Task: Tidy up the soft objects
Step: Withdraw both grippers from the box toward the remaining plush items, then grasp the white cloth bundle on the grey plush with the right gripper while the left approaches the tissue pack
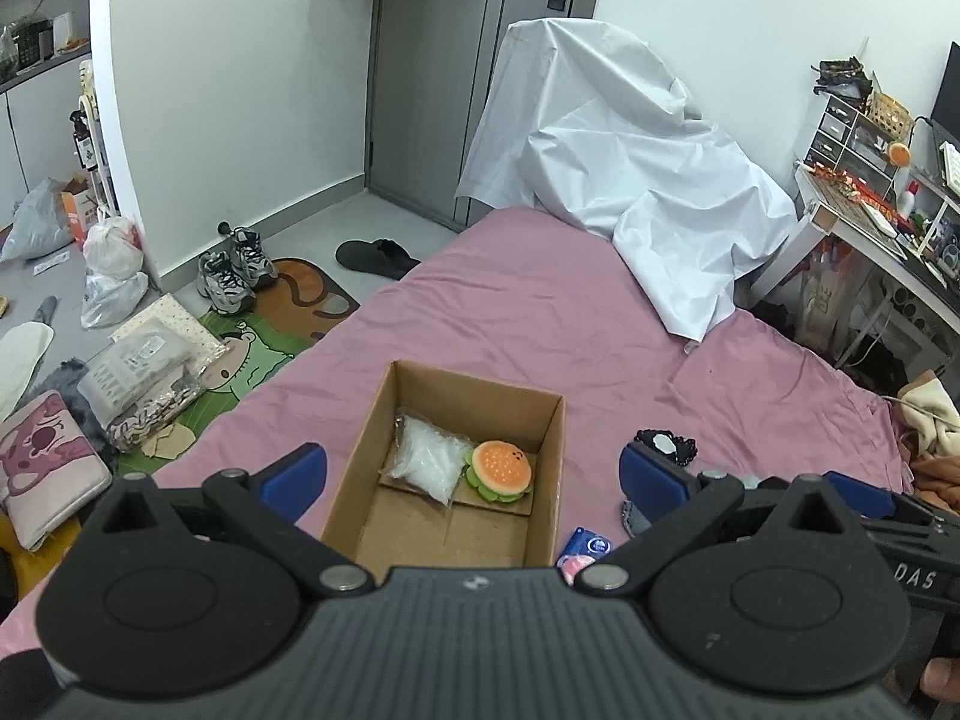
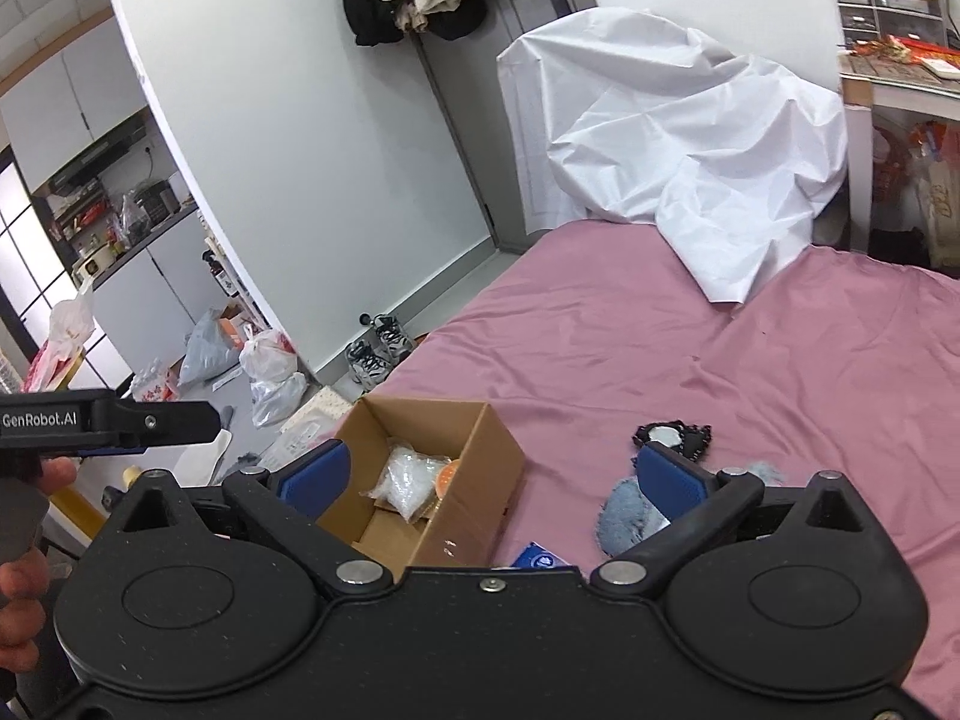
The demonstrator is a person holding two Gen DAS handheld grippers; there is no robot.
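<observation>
An open cardboard box (image 1: 543, 468) (image 2: 480, 480) sits on the pink bed. It holds a clear bag of white filling (image 1: 429, 459) (image 2: 411, 480) and a soft burger toy (image 1: 500, 469) (image 2: 449, 476). My left gripper (image 1: 474, 474) is open and empty, above the box. My right gripper (image 2: 492, 474) is open and empty, over the box's right side. To the right of the box lie a black lace-edged piece (image 1: 666, 443) (image 2: 672, 437), a grey-blue fluffy item (image 2: 624, 516) and a blue packet (image 1: 585, 546) (image 2: 540, 558).
A white sheet (image 1: 630, 180) (image 2: 678, 156) is draped at the far end of the bed (image 1: 540, 312). A cluttered desk (image 1: 870, 222) stands at the right. Shoes (image 1: 234, 270), bags and a mat lie on the floor to the left. The right gripper's body (image 1: 870, 498) shows in the left wrist view.
</observation>
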